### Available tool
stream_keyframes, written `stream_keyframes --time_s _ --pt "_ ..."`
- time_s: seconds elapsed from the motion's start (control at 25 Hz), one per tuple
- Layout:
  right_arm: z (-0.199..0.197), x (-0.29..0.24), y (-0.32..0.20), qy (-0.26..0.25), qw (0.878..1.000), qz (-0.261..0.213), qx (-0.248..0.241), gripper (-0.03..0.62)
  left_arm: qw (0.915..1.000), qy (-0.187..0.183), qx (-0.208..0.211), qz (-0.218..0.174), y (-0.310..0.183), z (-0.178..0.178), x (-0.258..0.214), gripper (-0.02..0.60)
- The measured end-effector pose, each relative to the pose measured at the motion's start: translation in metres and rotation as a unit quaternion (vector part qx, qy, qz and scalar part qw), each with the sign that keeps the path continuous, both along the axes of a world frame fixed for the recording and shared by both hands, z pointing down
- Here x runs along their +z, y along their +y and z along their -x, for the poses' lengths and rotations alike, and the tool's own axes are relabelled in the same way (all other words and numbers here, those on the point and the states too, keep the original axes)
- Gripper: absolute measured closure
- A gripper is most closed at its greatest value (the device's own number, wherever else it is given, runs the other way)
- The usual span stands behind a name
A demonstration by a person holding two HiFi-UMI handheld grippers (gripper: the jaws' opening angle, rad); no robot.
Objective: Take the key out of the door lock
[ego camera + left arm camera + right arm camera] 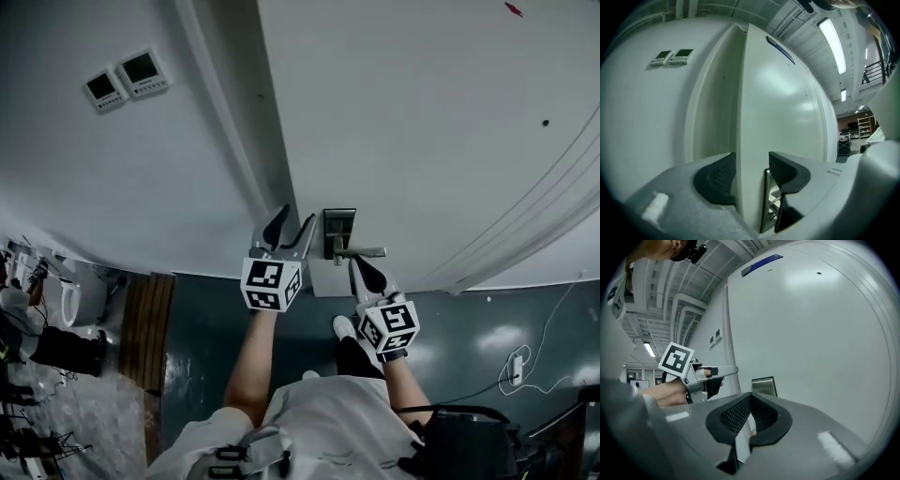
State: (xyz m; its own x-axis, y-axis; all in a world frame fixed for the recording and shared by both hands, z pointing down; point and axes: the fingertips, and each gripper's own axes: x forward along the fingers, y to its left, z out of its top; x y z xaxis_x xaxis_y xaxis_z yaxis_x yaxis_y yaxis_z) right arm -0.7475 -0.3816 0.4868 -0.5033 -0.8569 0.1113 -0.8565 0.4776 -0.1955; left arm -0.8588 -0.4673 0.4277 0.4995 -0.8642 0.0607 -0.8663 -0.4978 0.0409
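Observation:
The white door [422, 122] carries a metal lock plate [339, 232] with a lever handle [362, 251]. I cannot make out a key in any view. My left gripper [292, 223] is open just left of the plate, at the door's edge. In the left gripper view its jaws [752, 171] straddle that edge, with the metal plate [766, 201] showing between them and nothing gripped. My right gripper [364, 267] is shut just below the handle; the right gripper view shows its jaws [751, 401] closed, pointing at the lock plate [764, 386] and the left gripper [717, 373].
Two small control panels [127, 80] hang on the wall left of the door frame [244, 122]. A cable with a plug [516, 367] lies on the dark floor at right. The person's shoe [344, 326] and a black bag [469, 441] are below.

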Motion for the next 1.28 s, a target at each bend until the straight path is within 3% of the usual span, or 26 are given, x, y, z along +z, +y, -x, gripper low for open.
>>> stream_keyframes --time_s 0.44,0.6,0.68,0.92,1.08,1.16,1.28 --pt "-0.003 0.046 0.002 -0.023 0.997 0.07 -0.001 0.592 0.9983 0.025 0.047 -0.026 -0.037 -0.003 -0.012 0.342" --pt "-0.012 0.067 0.002 -0.043 0.993 0.107 0.01 0.592 0.9969 0.035 0.065 -0.027 -0.034 -0.009 -0.011 0.403" --pt "-0.017 0.079 0.001 -0.058 0.99 0.131 0.014 0.592 0.9971 0.027 0.064 -0.033 -0.033 -0.01 -0.011 0.402" --pt "-0.02 0.131 -0.004 -0.132 0.964 0.229 -0.001 0.591 0.9969 0.025 0.068 -0.031 -0.035 -0.01 -0.012 0.407" --pt "-0.021 0.171 -0.008 -0.181 0.94 0.288 0.004 0.588 0.997 0.027 0.065 -0.033 -0.034 -0.011 -0.011 0.405" --pt "-0.015 0.187 -0.009 -0.207 0.927 0.312 -0.016 0.399 0.997 0.027 0.065 -0.033 -0.033 -0.011 -0.011 0.403" --pt "-0.004 0.188 -0.014 -0.25 0.912 0.322 -0.044 0.373 0.9968 0.029 0.065 -0.035 -0.032 -0.01 -0.012 0.403"
